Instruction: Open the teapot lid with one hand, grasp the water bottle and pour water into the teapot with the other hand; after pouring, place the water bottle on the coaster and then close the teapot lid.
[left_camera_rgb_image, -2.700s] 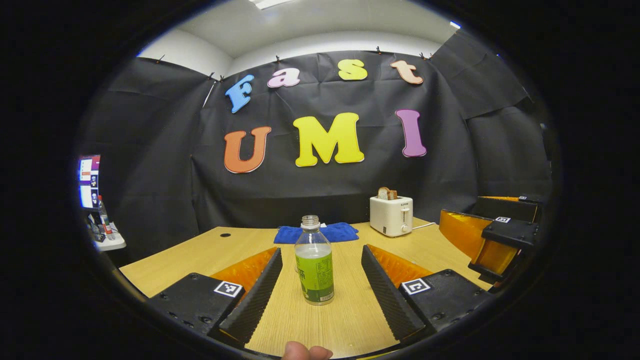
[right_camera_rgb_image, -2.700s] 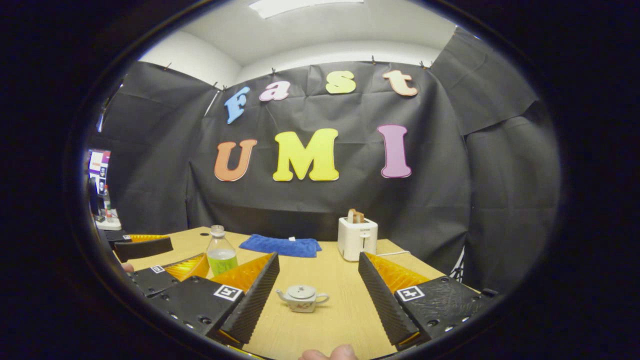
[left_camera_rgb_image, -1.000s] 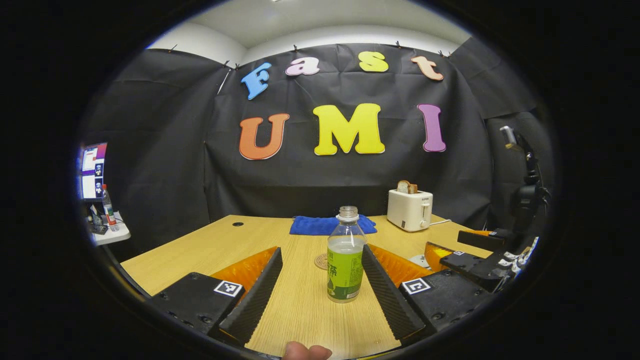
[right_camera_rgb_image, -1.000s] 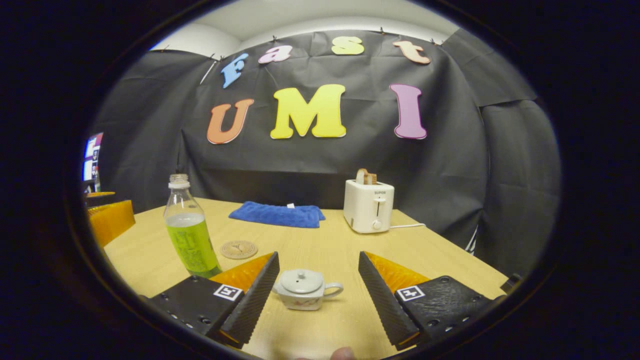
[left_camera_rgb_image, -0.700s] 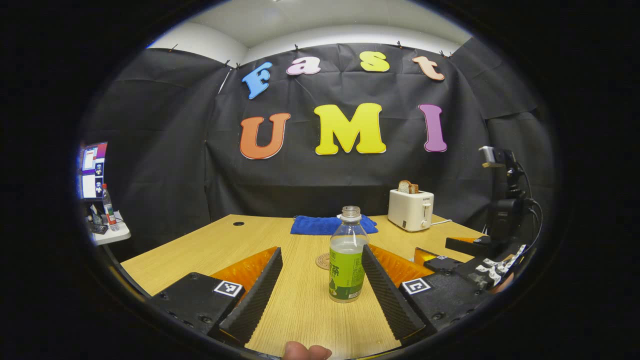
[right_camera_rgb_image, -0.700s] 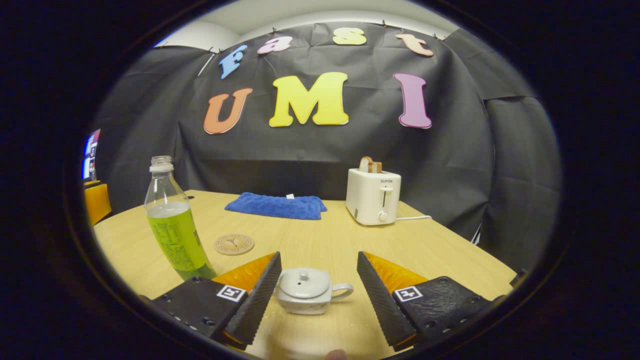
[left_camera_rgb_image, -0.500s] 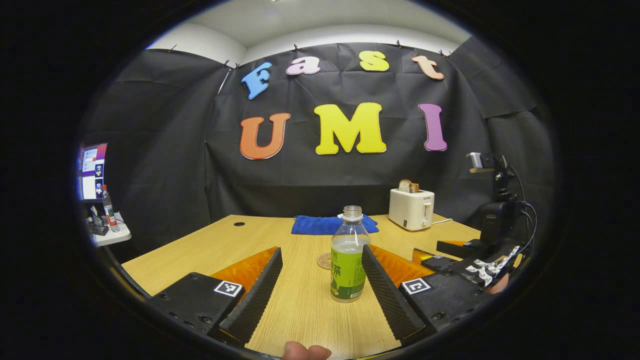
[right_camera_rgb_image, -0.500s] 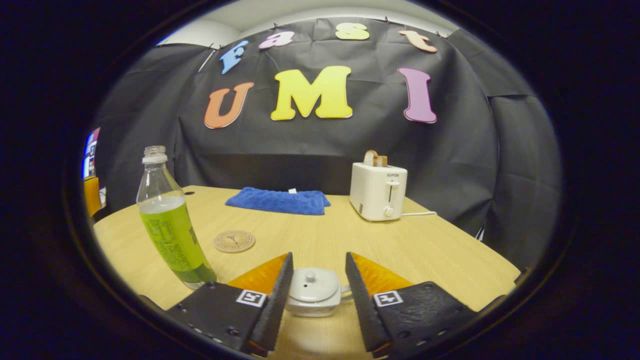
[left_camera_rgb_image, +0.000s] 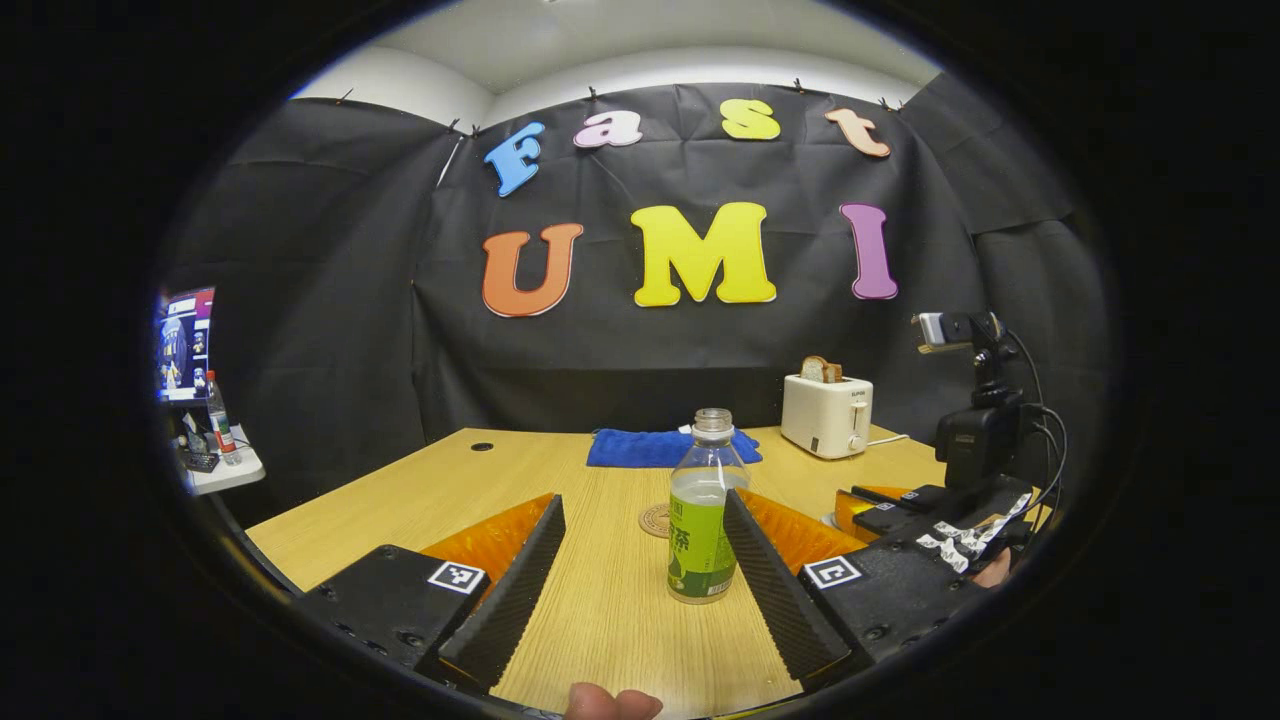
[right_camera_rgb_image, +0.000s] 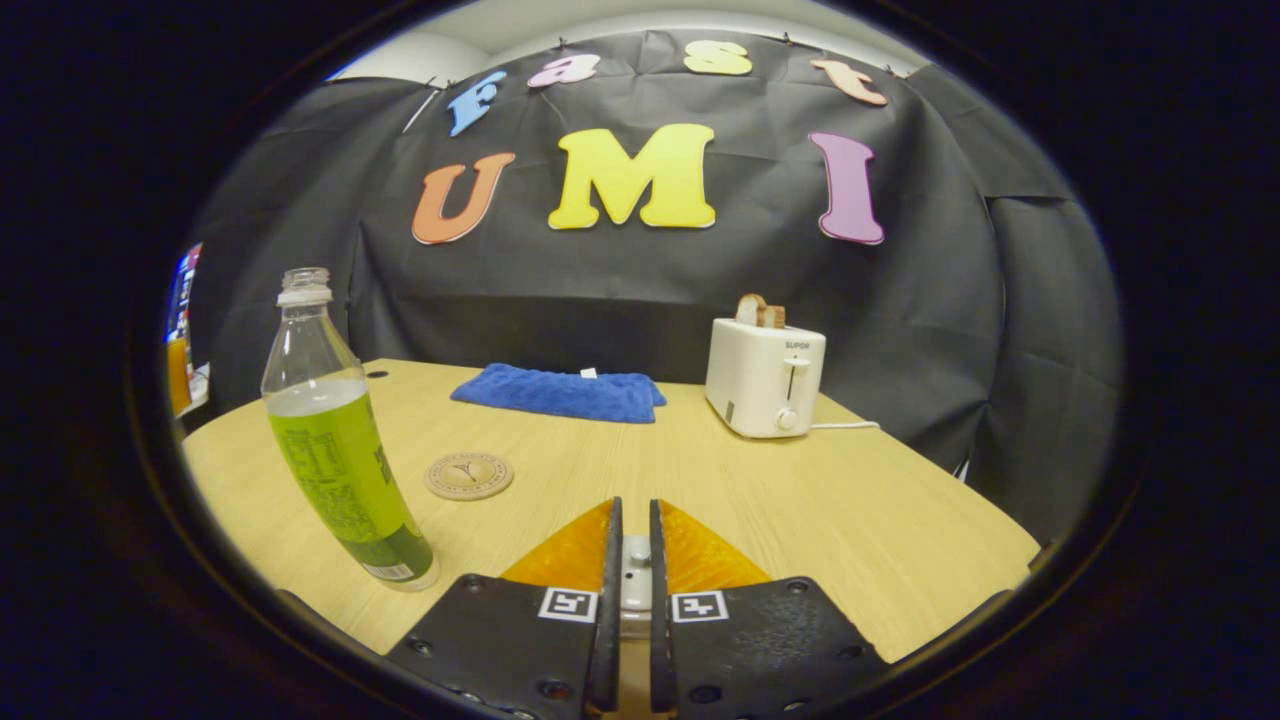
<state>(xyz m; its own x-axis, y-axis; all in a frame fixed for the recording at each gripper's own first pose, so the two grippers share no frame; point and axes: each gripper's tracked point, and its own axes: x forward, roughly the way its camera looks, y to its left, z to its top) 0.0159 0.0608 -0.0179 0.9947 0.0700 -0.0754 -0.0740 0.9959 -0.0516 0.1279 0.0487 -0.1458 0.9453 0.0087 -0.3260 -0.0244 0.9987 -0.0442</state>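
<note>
The water bottle (left_camera_rgb_image: 703, 510) stands upright on the tabletop (left_camera_rgb_image: 420, 505), its long axis vertical and its uncapped mouth pointing straight up. It holds green liquid to a little above half its height. In the left gripper view the left gripper (left_camera_rgb_image: 640, 555) has its fingers spread wide, and the bottle stands between them, close against the right-hand finger, though I cannot tell whether the two touch; the other finger is well apart from it. A fingertip of the person (left_camera_rgb_image: 610, 703) shows at the bottom edge.

In the right gripper view the right gripper (right_camera_rgb_image: 630, 565) has its fingers drawn nearly together, pinching the knob of the teapot lid (right_camera_rgb_image: 634, 572), a pale sliver of which shows in the narrow gap between them. The body of the teapot is hidden under the fingers, so I cannot tell which way its spout points. It sits near the front edge of the tabletop, to the right of the bottle.

The round coaster (right_camera_rgb_image: 469, 475) lies flat just behind the bottle, bare. A blue cloth (right_camera_rgb_image: 560, 392) lies along the far edge of the tabletop, and a white toaster (right_camera_rgb_image: 765, 379) with bread in its slot stands near the far right corner. In the left gripper view the right gripper (left_camera_rgb_image: 900, 500) shows low at the right side, a camera mount (left_camera_rgb_image: 975, 400) rising above it.
</note>
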